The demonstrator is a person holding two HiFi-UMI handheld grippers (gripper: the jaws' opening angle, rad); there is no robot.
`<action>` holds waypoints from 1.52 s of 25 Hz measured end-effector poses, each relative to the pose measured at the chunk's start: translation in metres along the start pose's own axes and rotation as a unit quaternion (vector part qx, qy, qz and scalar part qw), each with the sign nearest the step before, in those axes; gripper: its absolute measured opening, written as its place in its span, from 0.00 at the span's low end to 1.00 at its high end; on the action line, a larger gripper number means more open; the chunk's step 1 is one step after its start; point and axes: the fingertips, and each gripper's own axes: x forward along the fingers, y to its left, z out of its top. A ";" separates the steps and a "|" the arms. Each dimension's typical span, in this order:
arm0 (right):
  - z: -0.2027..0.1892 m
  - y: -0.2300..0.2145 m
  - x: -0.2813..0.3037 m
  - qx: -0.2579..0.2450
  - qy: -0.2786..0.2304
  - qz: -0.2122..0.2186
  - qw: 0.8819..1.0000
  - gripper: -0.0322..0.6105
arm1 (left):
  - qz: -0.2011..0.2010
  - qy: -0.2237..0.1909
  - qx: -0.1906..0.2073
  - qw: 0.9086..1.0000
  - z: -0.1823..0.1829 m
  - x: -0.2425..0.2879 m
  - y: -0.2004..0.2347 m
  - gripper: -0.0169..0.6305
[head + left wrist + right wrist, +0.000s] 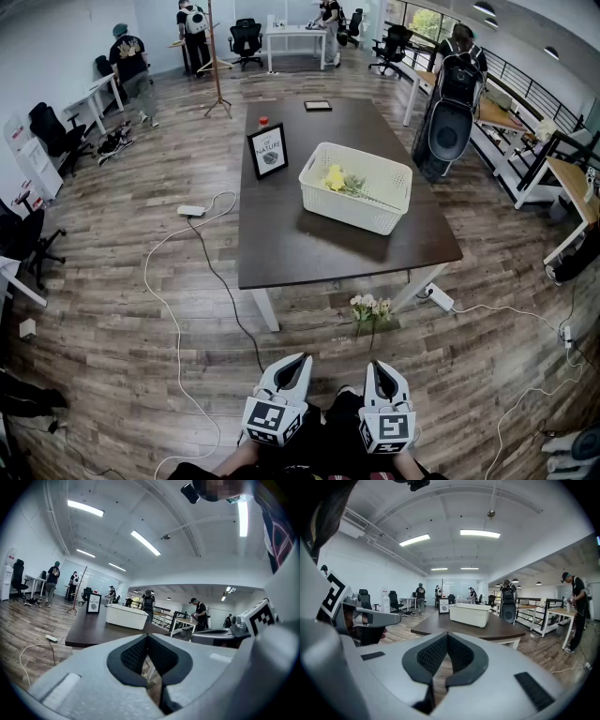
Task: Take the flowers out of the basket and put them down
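We hold both tools low and close to us over the wooden floor [112, 309]. The left gripper [293, 362] and the right gripper [380, 367] sit side by side and a little apart. Each has its jaws pressed together with nothing between them, and they point toward the table. Just ahead, a small bunch of pale flowers [370, 307] lies on the floor at the near edge of the dark table [291, 244], close to its white leg [419, 286]. A white cable [159, 300] loops across the boards to our left. On the table's right half stands the white basket [373, 217], and inside it lie a yellow flower [335, 177] and some green stems [361, 190]. To the basket's left a framed sign [267, 150] stands upright, well apart from it. A small red thing [263, 121] and a dark flat thing [318, 106] rest at the table's far end. Beyond that we see a coat stand [217, 66], desks, chairs and several people.
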 end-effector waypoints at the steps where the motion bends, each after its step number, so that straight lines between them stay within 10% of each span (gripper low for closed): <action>1: -0.001 0.002 0.000 0.000 0.001 0.000 1.000 0.06 | -0.002 0.001 0.002 1.000 0.000 -0.001 0.000 0.03; 21: -0.008 -0.002 0.004 0.025 0.005 -0.031 0.999 0.06 | -0.044 -0.014 0.007 0.999 0.001 0.003 0.007 0.03; 38: -0.017 -0.061 0.081 0.027 0.039 0.011 0.999 0.06 | 0.004 0.021 0.012 1.000 0.002 0.073 0.020 0.04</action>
